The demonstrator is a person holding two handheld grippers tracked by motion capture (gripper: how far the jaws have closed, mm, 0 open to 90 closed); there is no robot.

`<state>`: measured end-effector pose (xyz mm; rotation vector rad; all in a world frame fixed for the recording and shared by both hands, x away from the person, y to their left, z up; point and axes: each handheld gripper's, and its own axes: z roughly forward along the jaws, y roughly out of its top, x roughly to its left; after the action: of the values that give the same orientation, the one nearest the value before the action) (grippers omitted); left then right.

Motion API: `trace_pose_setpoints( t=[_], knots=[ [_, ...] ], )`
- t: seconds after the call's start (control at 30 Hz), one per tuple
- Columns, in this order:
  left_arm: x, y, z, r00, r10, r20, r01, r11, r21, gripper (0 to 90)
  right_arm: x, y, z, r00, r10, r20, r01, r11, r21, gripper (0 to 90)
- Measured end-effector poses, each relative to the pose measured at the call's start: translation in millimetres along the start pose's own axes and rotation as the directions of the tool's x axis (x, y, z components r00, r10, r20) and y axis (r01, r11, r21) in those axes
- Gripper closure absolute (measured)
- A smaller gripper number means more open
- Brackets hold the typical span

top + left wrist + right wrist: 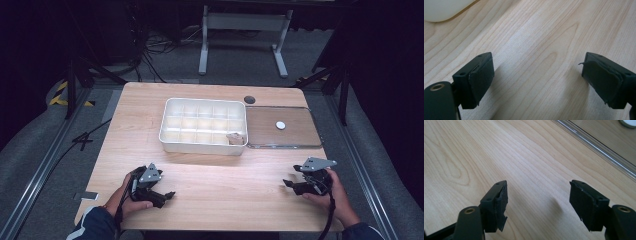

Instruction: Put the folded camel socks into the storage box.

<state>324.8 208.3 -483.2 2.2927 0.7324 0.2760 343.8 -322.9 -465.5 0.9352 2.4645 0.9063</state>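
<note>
Take the white compartment tray (203, 125) at the middle of the table (210, 200) as your landmark. Your left gripper (167, 196) sits near the table's front edge, in front of the tray's left corner and well apart from it. Its jaws stand wide apart with nothing between them; in the left gripper view you see bare wood grain between the two black pads (482, 80), and a rounded white corner of the tray (446, 8) shows at the top left.

Inside the tray, the front-right compartment holds a small brownish object (235, 139); what it is cannot be told. Touching the tray's right side lies a clear flat lid (282, 127) with a small white round piece (280, 125) on it.

Your right gripper (290, 185) is in front of that lid, to the right of the tray and well apart from both. Its jaws also gape wide and grip nothing; the right gripper view shows the lid's shiny edge (599, 147) at the upper right.
</note>
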Motion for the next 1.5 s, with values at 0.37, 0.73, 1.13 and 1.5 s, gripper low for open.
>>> trace_pose_setpoints(
  t=[0.37,0.73,1.13,1.5],
  knots=[
    [0.8,0.6,0.5,1.0,0.002,0.003,-0.002,1.0,0.003,10.6,-7.9,-30.6,-0.6,0.9929,0.11,-0.045,-0.114,0.989,-0.091,30.3],
    [0.6,0.7,0.5,1.0,0.003,0.001,-0.003,1.0,0.003,10.5,-8.0,-32.0,0.3,0.9931,0.112,-0.037,-0.115,0.988,-0.101,27.4],
    [0.6,0.7,0.6,1.0,0.002,0.0,-0.002,1.0,0.003,10.5,-7.6,-31.8,0.5,0.9921,0.123,-0.027,-0.125,0.987,-0.098,25.8],
    [0.4,0.8,0.3,1.0,0.0,-0.003,0.0,1.0,0.008,10.3,-7.6,-31.7,0.7,0.9921,0.124,-0.02,-0.125,0.988,-0.095,24.0]
  ],
)
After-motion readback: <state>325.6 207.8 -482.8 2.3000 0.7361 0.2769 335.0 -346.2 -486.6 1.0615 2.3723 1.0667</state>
